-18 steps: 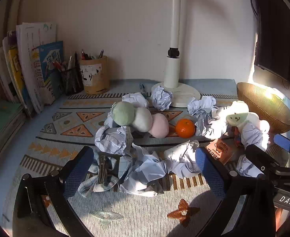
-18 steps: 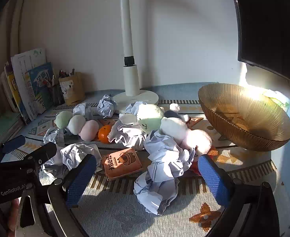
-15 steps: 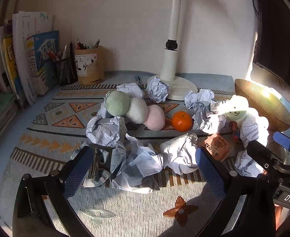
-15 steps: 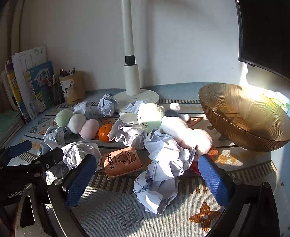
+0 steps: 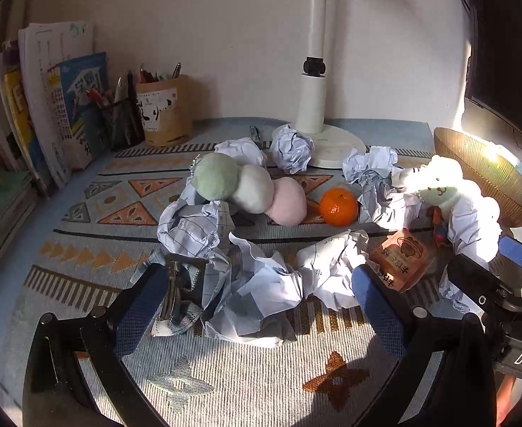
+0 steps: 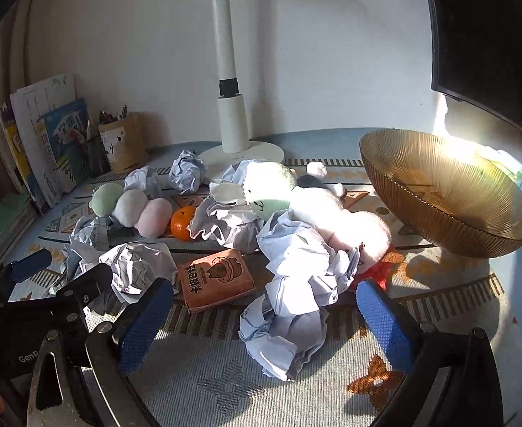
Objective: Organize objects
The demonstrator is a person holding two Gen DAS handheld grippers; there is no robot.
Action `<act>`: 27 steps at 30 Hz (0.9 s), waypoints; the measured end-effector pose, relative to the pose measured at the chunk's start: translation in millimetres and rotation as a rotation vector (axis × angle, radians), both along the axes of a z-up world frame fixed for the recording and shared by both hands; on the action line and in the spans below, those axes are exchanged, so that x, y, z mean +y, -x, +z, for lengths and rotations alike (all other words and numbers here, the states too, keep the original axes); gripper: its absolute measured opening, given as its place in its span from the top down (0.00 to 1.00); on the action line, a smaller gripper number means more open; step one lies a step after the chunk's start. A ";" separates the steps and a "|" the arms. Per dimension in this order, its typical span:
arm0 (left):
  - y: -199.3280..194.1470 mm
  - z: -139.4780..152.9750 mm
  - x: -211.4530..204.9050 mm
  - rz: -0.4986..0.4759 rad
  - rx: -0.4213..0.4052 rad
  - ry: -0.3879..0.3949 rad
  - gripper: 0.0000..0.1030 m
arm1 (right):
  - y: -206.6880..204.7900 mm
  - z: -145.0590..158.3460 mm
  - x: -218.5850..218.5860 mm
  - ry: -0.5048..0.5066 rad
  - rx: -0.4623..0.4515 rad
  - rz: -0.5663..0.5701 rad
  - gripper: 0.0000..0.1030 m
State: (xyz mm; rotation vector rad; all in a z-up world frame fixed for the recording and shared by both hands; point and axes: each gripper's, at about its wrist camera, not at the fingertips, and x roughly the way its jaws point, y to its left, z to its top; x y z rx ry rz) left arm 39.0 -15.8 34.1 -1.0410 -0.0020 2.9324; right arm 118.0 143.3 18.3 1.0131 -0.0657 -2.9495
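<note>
Blue pads on both tools wide apart, nothing held. Left tool [image 5: 257,306] hangs over crumpled paper [image 5: 257,302] at desk front; right tool [image 6: 264,323] over another paper wad [image 6: 296,284], amber bowl [image 6: 474,235] to its right. I'd drop straight, pinch wad mid-bulk, avoid snack pack [image 6: 214,279].

Sunlit white wall [image 5: 225,35], patterned mat [image 5: 261,373]

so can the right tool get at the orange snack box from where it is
Probably yes: the right tool is open, and the orange snack box lies uncovered just ahead on the mat, with crumpled paper crowding one side.
</note>
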 end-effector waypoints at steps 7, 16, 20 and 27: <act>0.3 2.1 -15.0 0.040 0.008 -0.062 0.01 | 2.3 -0.7 7.2 0.060 -0.018 0.029 0.00; 0.1 2.9 -16.8 0.045 0.017 -0.052 0.01 | 6.1 -3.9 24.1 0.195 -0.053 0.054 0.00; 1.1 2.2 -13.2 0.024 0.010 -0.049 0.01 | 4.3 -0.5 28.2 0.193 -0.029 0.020 0.00; -0.4 1.6 -17.5 0.020 0.008 -0.090 0.01 | 1.5 1.0 14.4 0.062 -0.013 -0.022 0.00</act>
